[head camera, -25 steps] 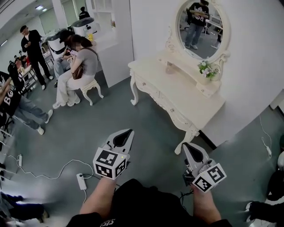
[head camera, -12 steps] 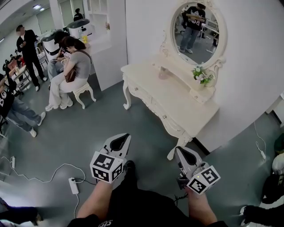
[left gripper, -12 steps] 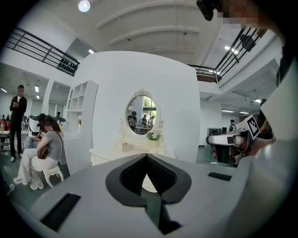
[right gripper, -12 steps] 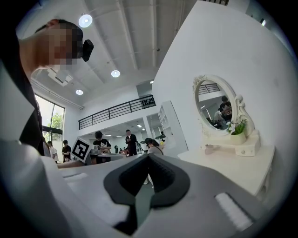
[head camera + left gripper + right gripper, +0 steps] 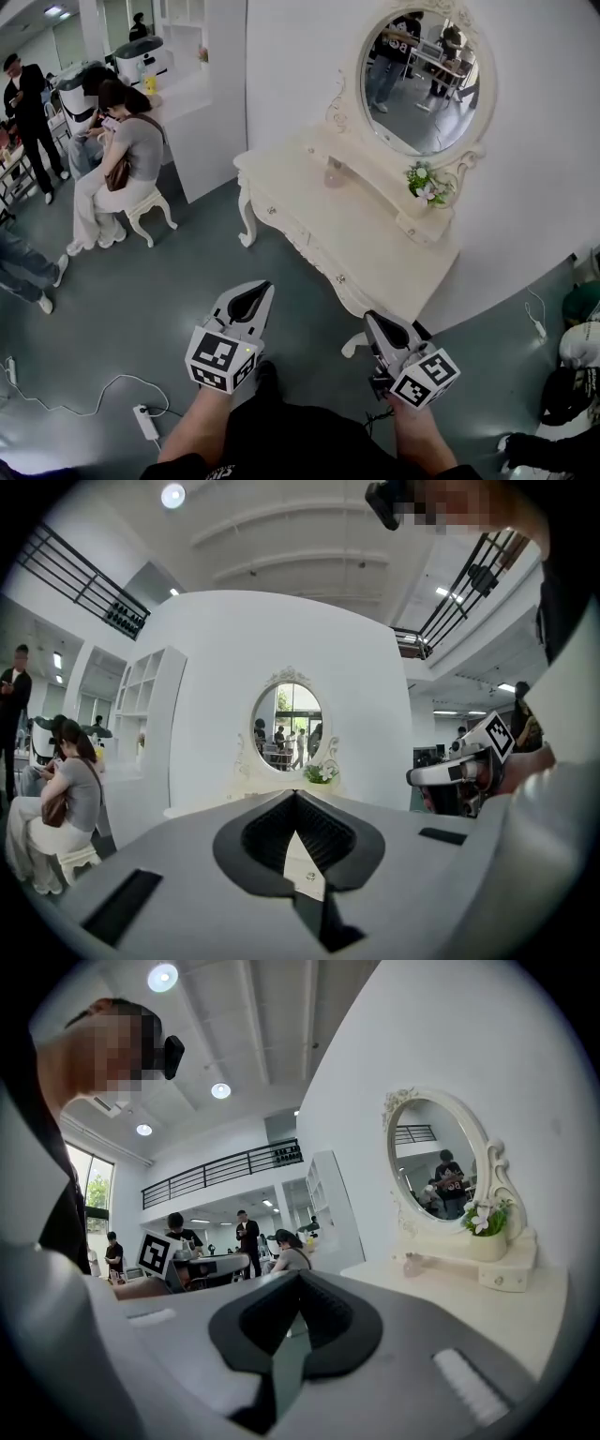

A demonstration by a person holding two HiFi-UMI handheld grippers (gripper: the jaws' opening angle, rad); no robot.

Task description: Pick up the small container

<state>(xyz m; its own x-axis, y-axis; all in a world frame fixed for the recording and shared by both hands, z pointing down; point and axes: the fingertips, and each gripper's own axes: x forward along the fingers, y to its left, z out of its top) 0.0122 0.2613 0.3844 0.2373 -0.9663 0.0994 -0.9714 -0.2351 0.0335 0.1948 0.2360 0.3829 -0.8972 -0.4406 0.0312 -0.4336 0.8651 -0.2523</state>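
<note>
**A:** Head view, and both grippers hang low over the grey floor, short of the table. Left gripper: jaws pressed tight together, nothing between them.

**B:** Same story on the right gripper. Its own view shows the tips meeting, empty. From the head view its nose shows just beside the table's near leg.

**A:** And the container?

**B:** It's on the white tabletop, toward the far end, right by the foot of the mirror. Small, pinkish, upright as far as I can tell. It's well apart from both grippers, and neither touches it.

**A:** The flowers sit further along, on the raised shelf under the mirror, apart from the container.

**B:** The left gripper points at the mirror and the table front. The right one looks along the tabletop, with the container ahead and to its right.

**A:** Off to the left, a person sits on a stool, and a power strip lies on the floor near the left arm.
</note>
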